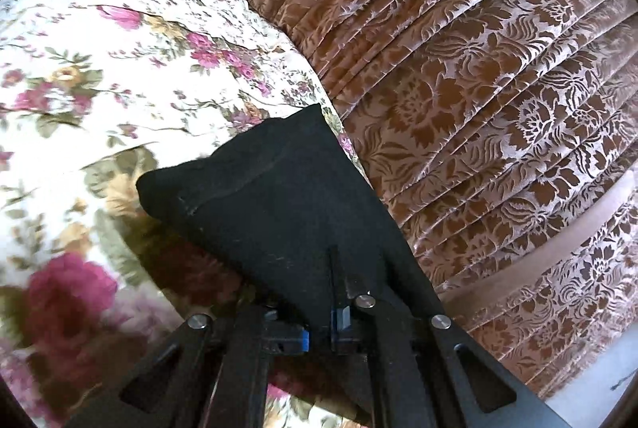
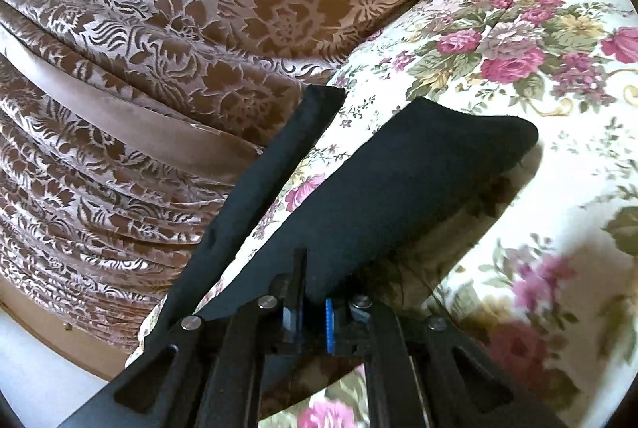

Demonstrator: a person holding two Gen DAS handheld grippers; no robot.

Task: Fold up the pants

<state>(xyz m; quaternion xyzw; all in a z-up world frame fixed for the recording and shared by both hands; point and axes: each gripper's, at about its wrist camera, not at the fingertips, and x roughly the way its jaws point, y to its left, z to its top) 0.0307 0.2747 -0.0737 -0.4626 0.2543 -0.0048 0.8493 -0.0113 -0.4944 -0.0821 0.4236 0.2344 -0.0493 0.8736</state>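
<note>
Hanging from both grippers, the black pants [image 1: 275,184] are lifted clear of the flowered bedspread [image 1: 99,61], casting a shadow on it. The left gripper [image 1: 331,268] has its jaws clamped together on one edge of the cloth, and the right gripper [image 2: 305,268] is pinched shut on another part of the pants [image 2: 398,180], with a narrow black strip trailing off toward the brown patterned cover [image 2: 179,29] just beside the bedspread [image 2: 538,188]. That same brown cover [image 1: 498,89] fills the far side of the left view.
</note>
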